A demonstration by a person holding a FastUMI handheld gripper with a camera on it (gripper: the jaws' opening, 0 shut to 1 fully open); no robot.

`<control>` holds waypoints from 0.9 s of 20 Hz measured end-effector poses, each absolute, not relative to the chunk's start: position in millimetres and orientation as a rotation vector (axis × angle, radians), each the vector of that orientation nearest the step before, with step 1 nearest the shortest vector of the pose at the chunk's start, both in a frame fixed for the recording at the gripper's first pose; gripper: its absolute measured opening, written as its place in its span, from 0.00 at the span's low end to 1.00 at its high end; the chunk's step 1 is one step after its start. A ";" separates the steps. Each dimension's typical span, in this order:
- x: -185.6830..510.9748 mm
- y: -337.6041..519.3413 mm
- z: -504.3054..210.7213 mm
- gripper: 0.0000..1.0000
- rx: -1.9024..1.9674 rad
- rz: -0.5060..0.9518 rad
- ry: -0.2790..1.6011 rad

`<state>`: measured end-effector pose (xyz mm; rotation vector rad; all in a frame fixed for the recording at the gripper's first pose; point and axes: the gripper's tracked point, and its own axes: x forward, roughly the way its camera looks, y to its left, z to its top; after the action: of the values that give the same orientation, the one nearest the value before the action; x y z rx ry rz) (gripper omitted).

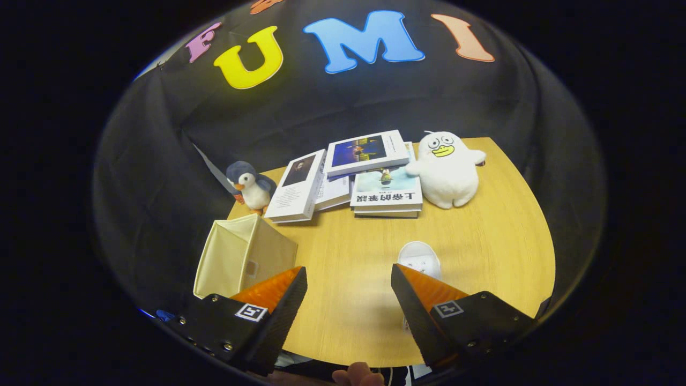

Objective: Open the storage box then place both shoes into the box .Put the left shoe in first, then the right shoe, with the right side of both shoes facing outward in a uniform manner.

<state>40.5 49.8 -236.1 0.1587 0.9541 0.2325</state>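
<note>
The white shoe [419, 259] lay on the wooden table [348, 300] with only its toe end in view; the rest was hidden behind the right finger of the gripper [349, 287], so its orientation could not be determined, and just one shoe could be counted. The cream fabric storage box [244, 257] stood at the table's near left edge, just ahead of the left finger, which covered its near corner; its top was open and the pale interior was visible, with no contents discernible. The gripper's fingers were spread wide apart with bare tabletop between them, and nothing was gripped. At the far side of the table lay a pile of books [351, 177]; four could be counted, though overlap made the total uncertain. Two plush toys were present: a grey-and-white penguin [251, 185] left of the books and a white duck [447, 169] to their right, touching the pile. Part of a hand [356, 375] showed below the fingers, cut off.
</note>
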 end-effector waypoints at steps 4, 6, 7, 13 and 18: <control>31.5 10.7 -267.0 0.97 0.144 0.180 0.997; 26.0 -4.9 -280.0 0.97 0.142 0.155 1.017; 22.7 -13.2 -282.3 0.97 0.145 0.146 1.028; 4.0 -52.0 -338.4 0.97 0.105 0.101 1.153; 6.3 -65.1 -379.0 0.96 0.111 0.089 1.236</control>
<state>6.3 -65.1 -379.0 0.1113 1.2364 0.0890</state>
